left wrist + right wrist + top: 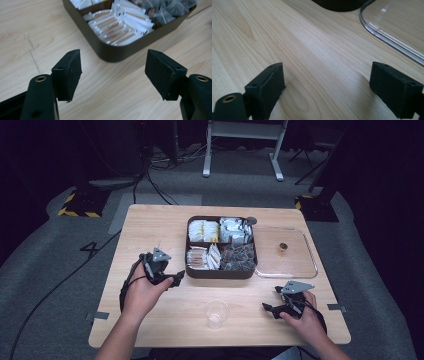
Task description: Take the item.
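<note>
While both grippers are resting with jaws wide and empty, the left gripper (pixel 113 75) is facing the dark tray (pixel 117 51) of packets, its far compartments cut off; the right gripper (pixel 328 92) is nearing a clear lid (pixel 392 27).

Dim room, grey carpet floor (pixel 45 245); white desk frame (pixel 245 145) behind; black cables (pixel 150 175); hazard-striped base (pixel 80 205) left.
</note>
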A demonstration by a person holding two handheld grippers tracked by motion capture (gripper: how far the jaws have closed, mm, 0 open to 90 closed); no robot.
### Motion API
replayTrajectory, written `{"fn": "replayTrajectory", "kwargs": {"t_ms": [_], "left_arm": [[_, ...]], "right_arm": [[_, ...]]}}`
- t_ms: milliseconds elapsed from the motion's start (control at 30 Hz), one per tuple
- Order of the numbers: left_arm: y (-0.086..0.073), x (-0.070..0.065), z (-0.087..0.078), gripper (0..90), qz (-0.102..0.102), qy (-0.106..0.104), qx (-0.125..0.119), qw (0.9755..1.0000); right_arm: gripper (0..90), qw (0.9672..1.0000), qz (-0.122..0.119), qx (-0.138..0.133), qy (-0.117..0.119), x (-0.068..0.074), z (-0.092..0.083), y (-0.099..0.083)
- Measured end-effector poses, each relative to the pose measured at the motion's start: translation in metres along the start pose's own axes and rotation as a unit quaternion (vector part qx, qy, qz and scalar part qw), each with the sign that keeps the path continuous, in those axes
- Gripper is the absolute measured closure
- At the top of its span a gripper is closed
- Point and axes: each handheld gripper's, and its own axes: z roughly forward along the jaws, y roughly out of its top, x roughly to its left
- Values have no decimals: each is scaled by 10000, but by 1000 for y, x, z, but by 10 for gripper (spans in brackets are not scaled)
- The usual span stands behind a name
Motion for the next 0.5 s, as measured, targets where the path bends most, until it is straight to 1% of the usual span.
{"fn": "replayTrajectory", "kwargs": {"t_ms": [100, 167, 200, 300, 333, 500], "left_arm": [[12, -2, 3, 319, -32, 47, -49, 10000], [20, -3, 7, 320, 30, 71, -74, 9999], [23, -3, 9, 320, 19, 75, -102, 9999], [34, -4, 15, 319, 134, 74, -126, 9998], [37, -4, 17, 320, 112, 66, -157, 9998], [57, -5, 29, 320, 135, -24, -241, 9996]], "right_arm": [[127, 10000, 1, 1, 1, 0, 0, 0], [129, 10000, 7, -1, 6, 0, 0, 0], [129, 10000, 0, 1, 11, 0, 0, 0], [129, 10000, 2, 3, 12, 0, 0, 0], [129, 10000, 3, 2, 11, 0, 0, 0], [129, 10000, 3, 3, 11, 0, 0, 0]]}}
